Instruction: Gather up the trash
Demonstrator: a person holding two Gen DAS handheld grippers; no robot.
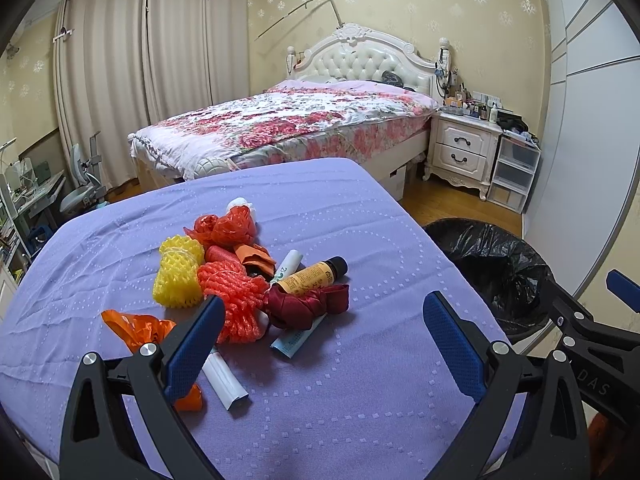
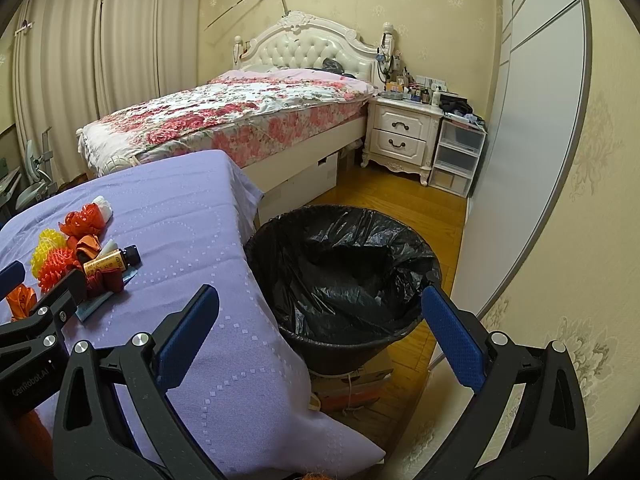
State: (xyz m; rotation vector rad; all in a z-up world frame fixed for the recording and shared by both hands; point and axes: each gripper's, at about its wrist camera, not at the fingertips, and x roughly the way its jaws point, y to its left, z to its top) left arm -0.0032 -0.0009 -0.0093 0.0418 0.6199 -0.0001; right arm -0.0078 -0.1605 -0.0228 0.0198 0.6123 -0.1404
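Trash heaped on purple-covered table (image 1: 360, 380), just left of black-lined trash bin (image 2: 340, 272). Nothing collected yet, judging from bag that looks empty.

Left gripper (image 1: 324, 348) hovering over near edge of pile, jaws spread wide, holding nothing. Right gripper (image 2: 320, 340) hanging over gap between table edge and bin, jaws also wide and empty.

Pile, from bin side outward: amber bottle with black cap (image 1: 314, 274) lying on its side, dark red ribbon bow (image 1: 308, 306) touching it, pale blue tube (image 1: 298, 340) under bow, then orange foam net (image 1: 234, 300), yellow foam net (image 1: 178, 274), red plastic bag (image 1: 226, 226) at back. Farthest from bin: orange plastic bag (image 1: 138, 330) and white tube (image 1: 224, 380), both partly hidden behind left finger.

Risks from here, as judgement only:
- Bottle round and on its side, so likely to roll toward bin side and off table if nudged.
- Foam nets and bow tangled together; pulling one may drag neighbours over cloth.
- Thin bags soft, easy to slip out of wide jaws closing late.
- Cloth loose and draped, may be pinched with item and pulled.
- Bin standing below table level, beside edge; release too early could drop item on floor.
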